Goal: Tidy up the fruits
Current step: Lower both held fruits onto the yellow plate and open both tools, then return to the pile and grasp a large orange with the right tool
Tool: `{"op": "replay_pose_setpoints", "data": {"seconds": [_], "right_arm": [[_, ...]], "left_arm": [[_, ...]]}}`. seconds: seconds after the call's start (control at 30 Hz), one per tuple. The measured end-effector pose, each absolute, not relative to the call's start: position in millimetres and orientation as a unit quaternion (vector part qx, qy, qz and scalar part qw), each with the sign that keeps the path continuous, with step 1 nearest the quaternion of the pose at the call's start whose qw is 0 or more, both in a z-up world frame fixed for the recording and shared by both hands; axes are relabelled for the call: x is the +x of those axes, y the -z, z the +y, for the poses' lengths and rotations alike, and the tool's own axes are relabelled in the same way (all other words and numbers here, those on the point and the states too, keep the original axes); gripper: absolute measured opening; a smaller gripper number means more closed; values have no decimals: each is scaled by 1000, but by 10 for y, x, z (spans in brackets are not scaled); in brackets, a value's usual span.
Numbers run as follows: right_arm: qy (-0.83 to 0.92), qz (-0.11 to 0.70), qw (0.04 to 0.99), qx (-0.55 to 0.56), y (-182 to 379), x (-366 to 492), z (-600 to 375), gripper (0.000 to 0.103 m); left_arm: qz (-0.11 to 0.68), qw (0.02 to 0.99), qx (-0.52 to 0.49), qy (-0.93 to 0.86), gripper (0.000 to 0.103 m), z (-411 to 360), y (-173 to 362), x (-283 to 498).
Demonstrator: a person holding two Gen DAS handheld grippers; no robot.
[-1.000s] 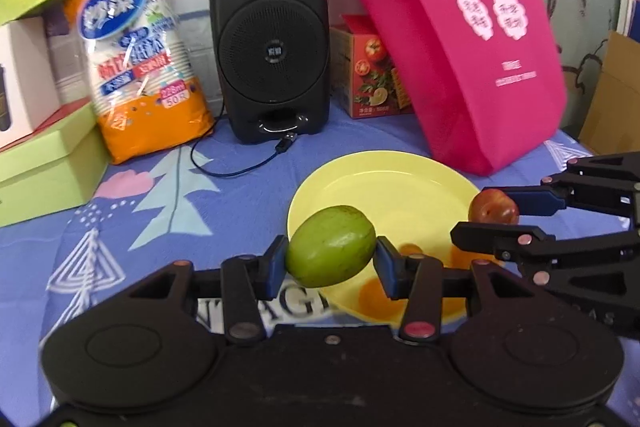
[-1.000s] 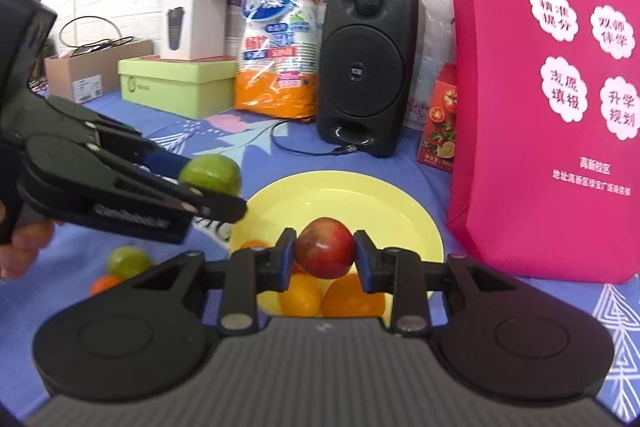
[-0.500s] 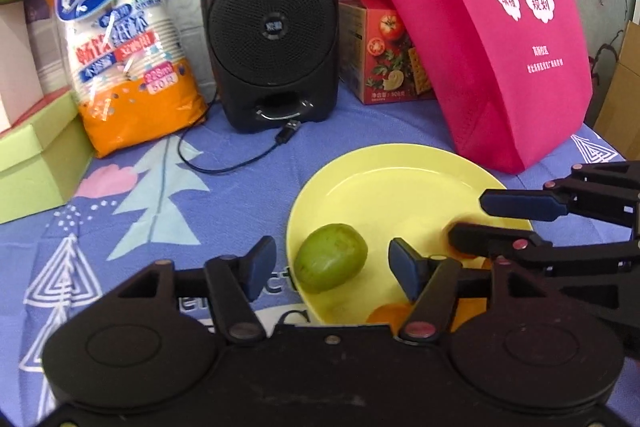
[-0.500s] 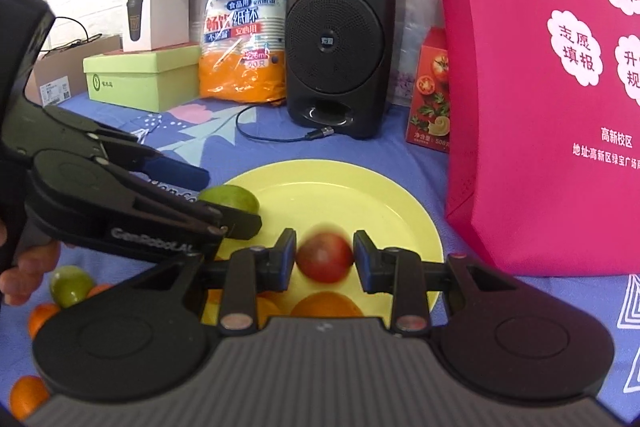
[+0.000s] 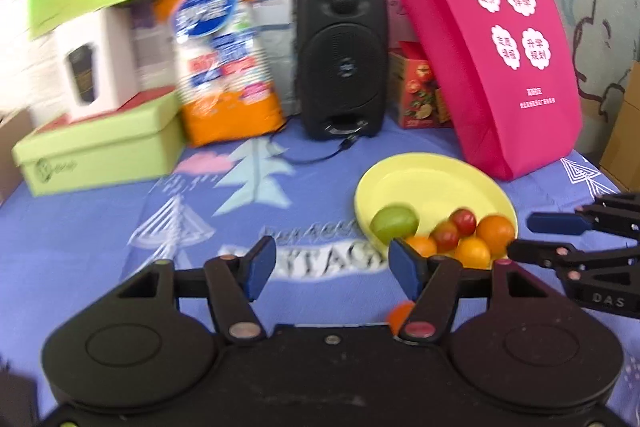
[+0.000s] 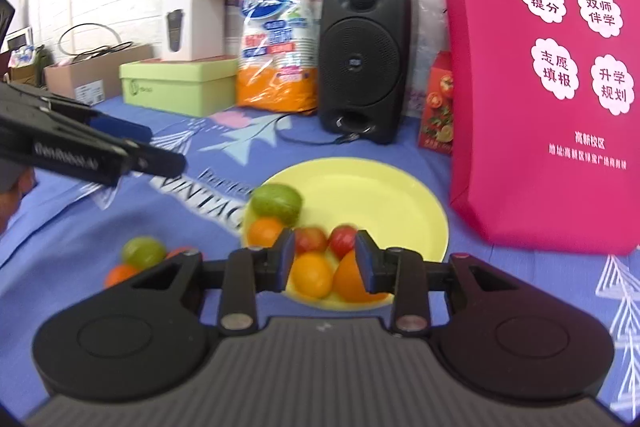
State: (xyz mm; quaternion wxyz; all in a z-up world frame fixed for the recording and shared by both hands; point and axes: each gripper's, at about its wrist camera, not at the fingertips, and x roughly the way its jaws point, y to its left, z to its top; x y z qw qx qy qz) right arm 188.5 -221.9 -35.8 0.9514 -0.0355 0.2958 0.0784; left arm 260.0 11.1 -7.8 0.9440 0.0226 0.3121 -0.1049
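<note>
Now the left gripper (image 5: 332, 267) stands wide apart and empty above the blue tablecloth (image 5: 100, 227), beside the yellow plate (image 5: 432, 179). The right gripper (image 6: 324, 265), jaws parted, holds nothing over the plate's near edge. The green fruit (image 6: 276, 202) lies at the plate's left rim, touching an orange (image 6: 264, 231); red fruits (image 6: 344, 239) and oranges crowd the near edge.
</note>
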Motion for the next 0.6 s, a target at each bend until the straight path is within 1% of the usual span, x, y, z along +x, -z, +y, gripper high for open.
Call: {"op": "replay_pose_setpoints", "data": {"seconds": [0.27,0.43,0.53,0.6], "right_arm": [[-114,339,933,-47,564,1351,-1958,35],[-150,354,921,-62,639,1072,-1771,35],[-174,356,915,-70,644,963,-1650,40],[-191,357,911,-80,647,938,-1561,43]], "left_arm": [[343,936,24,79,63,361,356,2002],[369,924,28,94,63,339,574,1829],[376,919,39,107,63,269,688,1788],[378,918,42,111,65,221,750,1790]]}}
